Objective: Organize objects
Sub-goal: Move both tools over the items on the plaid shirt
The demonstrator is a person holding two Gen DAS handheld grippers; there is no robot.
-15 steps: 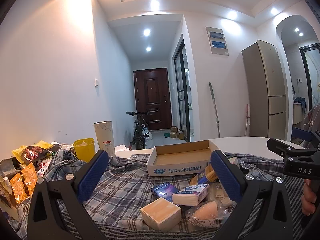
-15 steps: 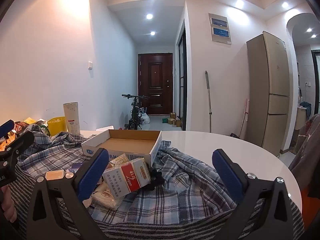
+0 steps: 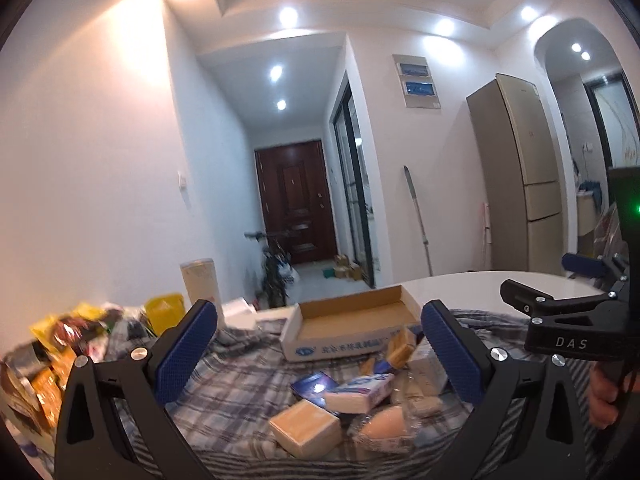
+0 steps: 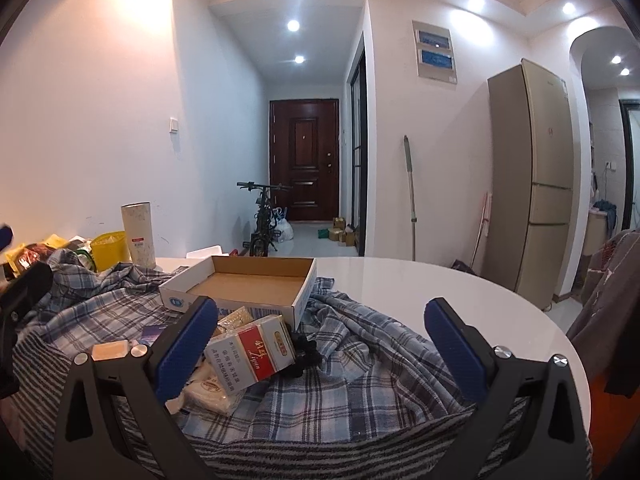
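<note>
Plaid cloth [image 4: 320,400] underlies red-and-white carton [image 4: 256,354], just beside right tongs' [image 4: 320,344] left pad.

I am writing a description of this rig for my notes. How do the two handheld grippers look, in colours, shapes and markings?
Both are alike. The left gripper has a black angular frame with triangular cut-outs, silver screw heads, and two long fingers faced with blue textured pads. The right gripper shows the same black frame and blue pads. Seen from the left wrist view, its black side carries white letters "DAS" and its body shows a small green light.
</note>
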